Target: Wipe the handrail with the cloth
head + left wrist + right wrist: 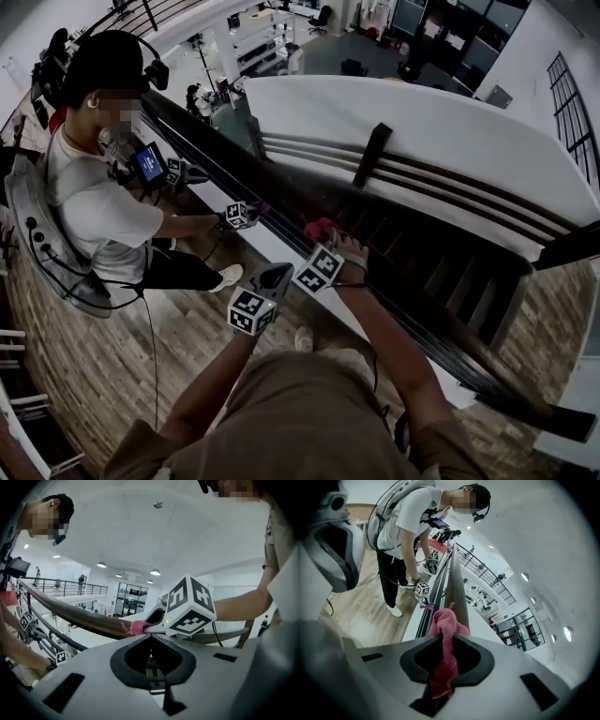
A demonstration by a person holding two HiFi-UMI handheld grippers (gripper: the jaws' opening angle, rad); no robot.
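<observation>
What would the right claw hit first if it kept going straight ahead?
Most likely the handrail. The right claw is shut on a pink cloth, whose bunched end seems to rest on the rail directly in front, though depth is hard to judge.

Quick headcount: two people, the camera wearer [309, 422] and a second person [94, 211]. One handrail [281, 202], one pink cloth [443, 634]. Four grippers: my left gripper [152, 654], right gripper [449, 644], plus that person's near gripper [242, 215] and far gripper [180, 172].

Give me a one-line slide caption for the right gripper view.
Right gripper holds a pink cloth on the dark handrail; a second person stands farther along.
</observation>
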